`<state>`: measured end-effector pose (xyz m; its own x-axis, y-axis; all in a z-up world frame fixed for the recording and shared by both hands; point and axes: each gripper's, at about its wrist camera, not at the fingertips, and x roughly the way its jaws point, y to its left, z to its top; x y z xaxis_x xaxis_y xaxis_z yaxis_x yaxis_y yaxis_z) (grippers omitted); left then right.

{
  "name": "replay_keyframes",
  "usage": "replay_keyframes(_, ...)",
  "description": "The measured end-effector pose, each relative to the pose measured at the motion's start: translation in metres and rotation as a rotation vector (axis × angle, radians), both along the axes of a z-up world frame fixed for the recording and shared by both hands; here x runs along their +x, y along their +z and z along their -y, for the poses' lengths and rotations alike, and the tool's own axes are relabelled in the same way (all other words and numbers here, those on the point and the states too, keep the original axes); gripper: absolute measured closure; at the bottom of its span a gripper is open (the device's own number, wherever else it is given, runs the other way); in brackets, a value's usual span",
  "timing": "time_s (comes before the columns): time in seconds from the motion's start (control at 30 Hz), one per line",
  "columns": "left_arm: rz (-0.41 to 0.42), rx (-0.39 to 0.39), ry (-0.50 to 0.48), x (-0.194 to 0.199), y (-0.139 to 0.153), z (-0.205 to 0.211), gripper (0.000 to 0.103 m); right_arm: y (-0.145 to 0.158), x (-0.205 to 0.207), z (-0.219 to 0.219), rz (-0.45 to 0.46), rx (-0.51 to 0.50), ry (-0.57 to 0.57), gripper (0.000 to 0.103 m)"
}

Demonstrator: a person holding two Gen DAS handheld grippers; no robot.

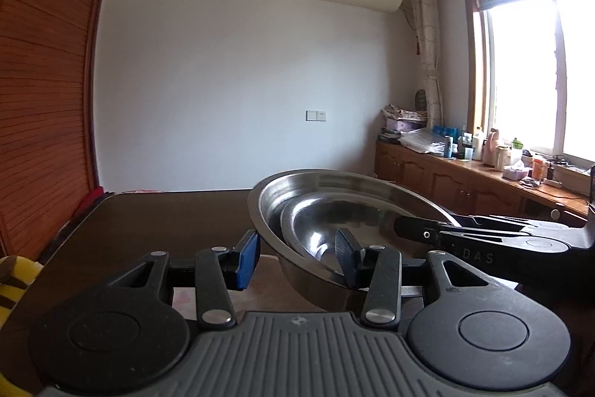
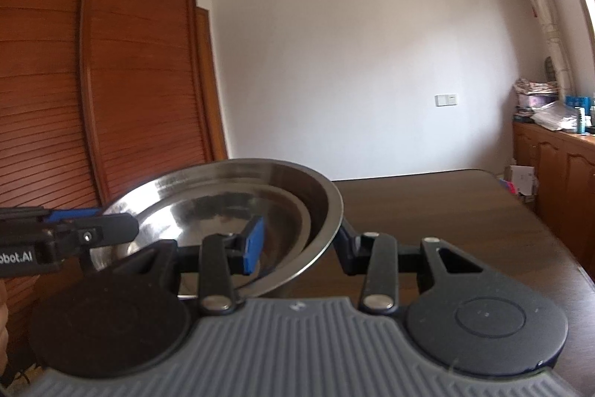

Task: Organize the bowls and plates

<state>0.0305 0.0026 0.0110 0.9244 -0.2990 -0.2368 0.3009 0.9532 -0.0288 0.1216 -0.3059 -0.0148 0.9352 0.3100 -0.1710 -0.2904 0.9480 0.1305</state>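
My two tongs reach around the rim of a big shiny bowl with a small bowl inside.

My left tongs [image 1: 297, 257] are nearest in the left view, and they are spread wide. One blue pad [image 1: 248, 259] sits outside the big steel bowl [image 1: 297, 188] at about 9 o'clock, and the dark pad sits inside it at about 3 o'clock, so the rim is between them. I cannot tell if the pads touch the metal. My right tongs [image 2: 299, 244] are spread too, with the blue pad [image 2: 254, 244] inside the bowl and the other finger outside the rim. A small steel bowl [image 1: 334, 229] nests in the big one. Both bowls are just above the dark brown table [image 1: 156, 222], tipped a little. Far off at 2 o'clock is a wood counter [image 1: 483, 173] with bottles.
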Motion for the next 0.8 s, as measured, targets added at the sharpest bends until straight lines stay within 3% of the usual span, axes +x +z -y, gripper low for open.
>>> replay_keyframes(0.13, 0.002, -0.004, 0.021, -0.005, 0.001, -0.014, 0.031, -0.001, -0.002, -0.015, 0.000, -0.018, 0.041, 0.064)
replay_keyframes(0.2, 0.013, 0.027, 0.052, -0.004, 0.002, -0.015, 0.031, -0.002, -0.002, -0.020, -0.008, -0.021, 0.046, 0.073)
replay_keyframes(0.4, -0.042, -0.024, 0.065, 0.004, -0.005, -0.035, 0.031, -0.008, 0.002, -0.024, -0.045, 0.000, 0.104, 0.073)
replay_keyframes(0.8, -0.054, -0.035, 0.103, -0.003, -0.010, -0.046, 0.031, -0.007, -0.002, -0.035, -0.055, -0.033, 0.153, 0.073)
